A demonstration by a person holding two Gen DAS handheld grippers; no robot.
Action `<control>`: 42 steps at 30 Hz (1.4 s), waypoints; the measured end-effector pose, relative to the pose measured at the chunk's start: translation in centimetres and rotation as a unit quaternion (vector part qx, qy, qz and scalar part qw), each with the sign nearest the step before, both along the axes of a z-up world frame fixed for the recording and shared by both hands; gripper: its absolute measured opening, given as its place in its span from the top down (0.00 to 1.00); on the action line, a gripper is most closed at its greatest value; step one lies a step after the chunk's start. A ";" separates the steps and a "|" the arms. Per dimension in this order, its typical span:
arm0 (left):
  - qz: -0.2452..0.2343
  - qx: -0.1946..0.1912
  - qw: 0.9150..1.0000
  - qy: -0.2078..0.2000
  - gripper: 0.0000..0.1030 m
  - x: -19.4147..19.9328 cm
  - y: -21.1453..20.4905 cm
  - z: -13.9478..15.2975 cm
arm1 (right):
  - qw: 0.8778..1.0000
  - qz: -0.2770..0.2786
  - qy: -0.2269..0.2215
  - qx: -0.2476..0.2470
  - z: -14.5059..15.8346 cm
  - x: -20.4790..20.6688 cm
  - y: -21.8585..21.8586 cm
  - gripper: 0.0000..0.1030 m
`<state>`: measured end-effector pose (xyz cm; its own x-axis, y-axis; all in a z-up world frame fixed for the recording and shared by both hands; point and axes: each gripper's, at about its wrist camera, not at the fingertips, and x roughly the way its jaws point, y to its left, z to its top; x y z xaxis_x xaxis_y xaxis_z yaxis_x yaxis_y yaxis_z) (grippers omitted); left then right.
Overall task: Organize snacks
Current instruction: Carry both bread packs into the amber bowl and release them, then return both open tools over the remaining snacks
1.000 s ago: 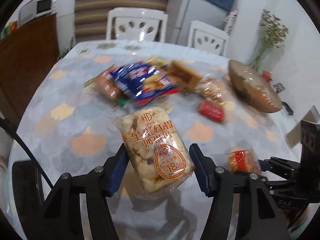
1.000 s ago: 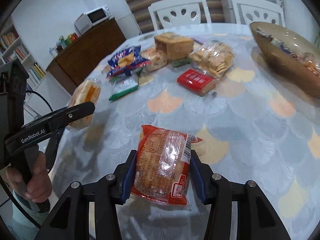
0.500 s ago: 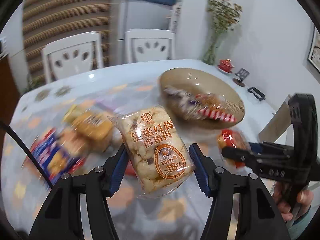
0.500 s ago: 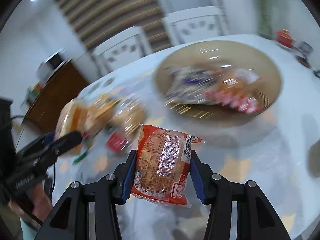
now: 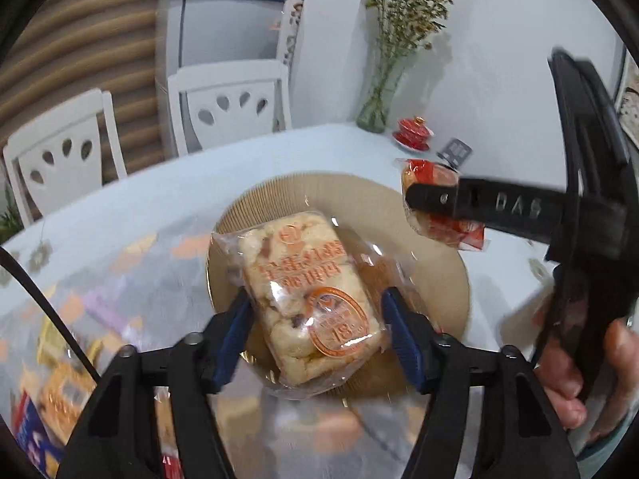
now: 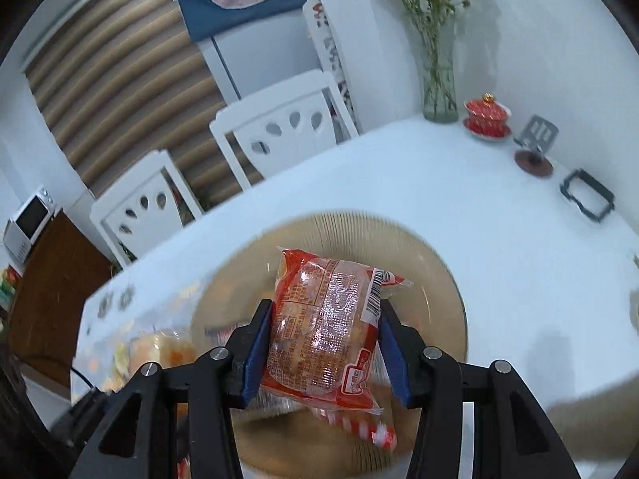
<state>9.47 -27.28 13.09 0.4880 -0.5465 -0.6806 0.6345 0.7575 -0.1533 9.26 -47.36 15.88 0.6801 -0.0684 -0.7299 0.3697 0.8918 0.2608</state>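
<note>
My left gripper [image 5: 317, 333] is shut on a clear-wrapped pale puffed-rice cake [image 5: 307, 303] with an orange seal, held above the round tan bowl [image 5: 435, 235]. My right gripper [image 6: 321, 349] is shut on a red-wrapped bread packet [image 6: 323, 327], also held above the tan bowl [image 6: 423, 255]. In the left wrist view the right gripper [image 5: 431, 199] reaches in from the right over the bowl's far rim with the red packet [image 5: 427, 173]. A red-and-white striped snack [image 6: 371, 427] lies in the bowl under the packet.
Loose snacks lie blurred on the patterned tablecloth at left [image 5: 64, 391]. A glass vase of dried flowers [image 6: 437, 88], a red lidded cup [image 6: 485, 117] and a small stand [image 6: 537, 143] sit at the table's far right. White chairs [image 6: 279, 127] stand behind.
Both grippers have swung right and forward with their packets, from over the snack-strewn tablecloth to over the tan bowl. Both stay shut on their packets.
</note>
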 end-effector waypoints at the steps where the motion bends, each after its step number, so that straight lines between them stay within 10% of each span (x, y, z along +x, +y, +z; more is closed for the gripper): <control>1: 0.011 0.006 1.000 -0.002 0.25 0.7 -0.3 0.0 | 1.000 -0.005 0.005 -0.001 0.3 0.8 -0.5 0.39; 17: 0.108 -0.017 0.994 -0.005 0.25 -5.6 13.1 0.6 | 0.994 0.091 0.013 0.064 -3.7 -6.8 4.1 0.28; 33: 0.299 0.004 0.953 0.056 0.25 -12.0 30.7 -7.4 | 0.966 0.242 0.035 0.086 -8.0 -8.5 16.8 0.28; 42: 0.314 0.021 0.949 0.036 0.25 -11.7 32.0 -11.4 | 0.948 0.318 0.017 -0.015 -13.9 -9.0 23.0 0.27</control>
<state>-2.23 4.75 1.70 0.6595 -0.1360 -0.7393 0.0462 0.9890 -0.1408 0.27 -24.36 1.95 0.5664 0.3261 -0.7569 -0.2372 0.9440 0.2292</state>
